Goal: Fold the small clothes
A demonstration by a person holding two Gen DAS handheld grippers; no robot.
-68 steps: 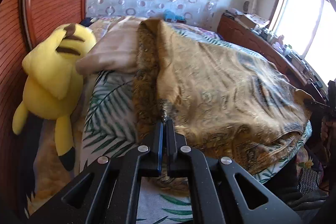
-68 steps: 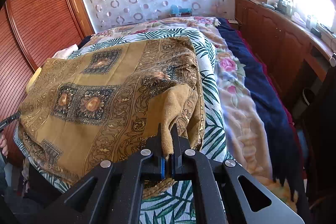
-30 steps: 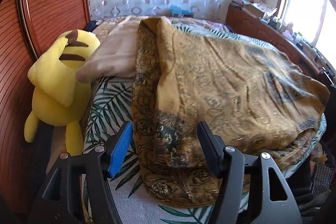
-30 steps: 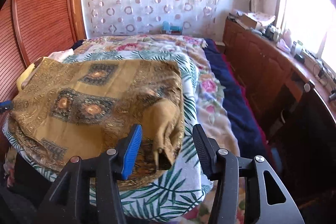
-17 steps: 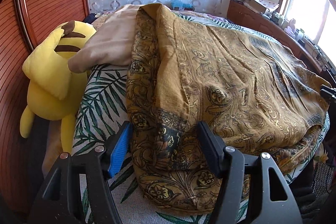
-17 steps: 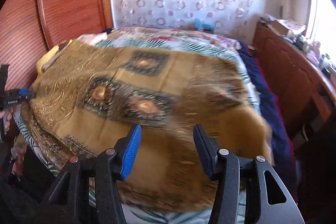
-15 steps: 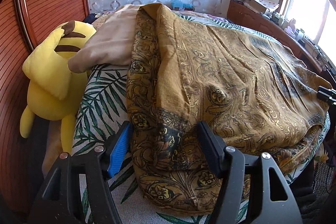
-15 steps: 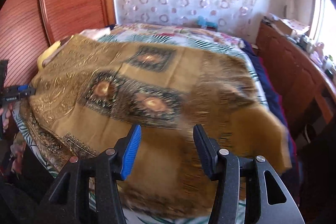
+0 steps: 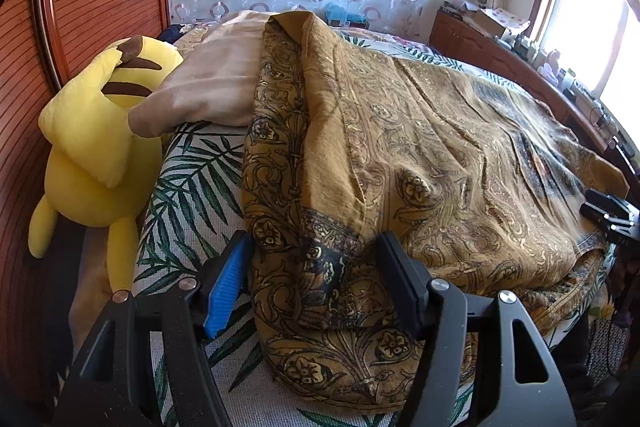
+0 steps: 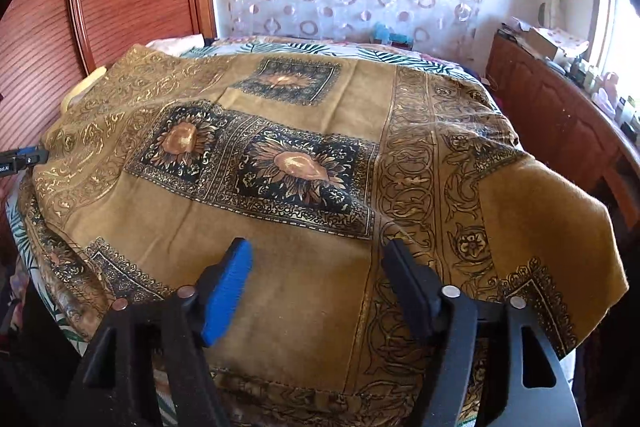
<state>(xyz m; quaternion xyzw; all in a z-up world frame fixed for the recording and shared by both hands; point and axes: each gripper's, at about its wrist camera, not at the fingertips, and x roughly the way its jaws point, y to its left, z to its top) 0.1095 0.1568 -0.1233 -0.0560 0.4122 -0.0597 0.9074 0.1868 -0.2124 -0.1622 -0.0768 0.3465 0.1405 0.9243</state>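
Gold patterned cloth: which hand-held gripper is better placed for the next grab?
Left hand-held gripper: open, straddling the gold patterned cloth at its folded corner. Right hand-held gripper is open over flat mid-cloth, no edge between its fingers.

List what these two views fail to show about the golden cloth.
- Left wrist: the golden cloth hides its own lower layers; how many folds, cannot tell.
- Right wrist: the cloth's near hem is cut off behind the open right gripper.
- Left wrist: the window glare washes out the sill items.

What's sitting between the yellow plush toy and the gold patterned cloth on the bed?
In the left wrist view, a beige pillow lies between the yellow plush toy and the gold patterned cloth; nearer the camera, only palm-leaf bedsheet separates them.
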